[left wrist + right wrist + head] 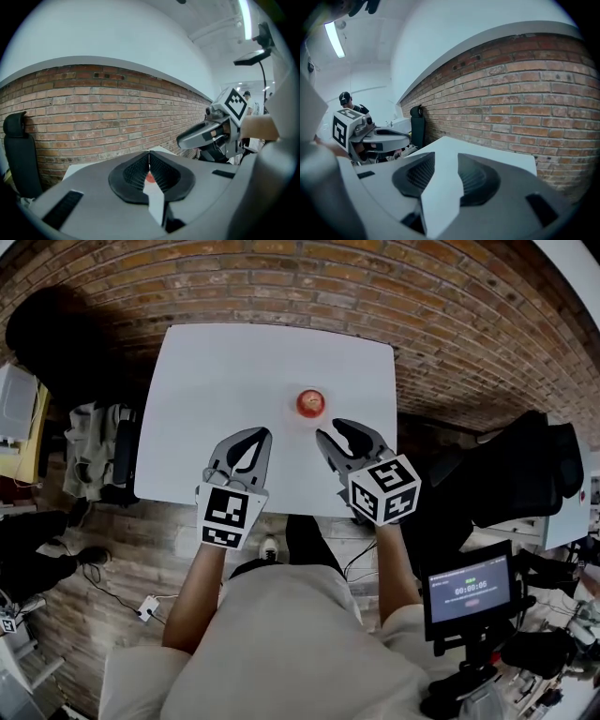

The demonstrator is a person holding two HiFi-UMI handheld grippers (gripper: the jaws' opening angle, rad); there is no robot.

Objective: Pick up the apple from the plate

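A red apple (310, 402) sits on a white plate (292, 412) that hardly stands out from the white table (216, 362), right of the table's middle. My left gripper (260, 433) hovers over the near part of the table, left of and short of the apple, jaws shut with nothing held. In the left gripper view the tips (149, 153) meet, and the apple (150, 177) shows red through the gap below them. My right gripper (331, 430) is just short of the apple, slightly to its right. It stands open (446, 159) with only bare table between the pads.
A black chair (47, 334) stands at the table's far left corner by the brick wall (525, 98). Bags (94, 456) lie left of the table. Dark furniture (525, 465) and a small timer screen (469, 589) are at the right. A person (345, 99) stands in the background.
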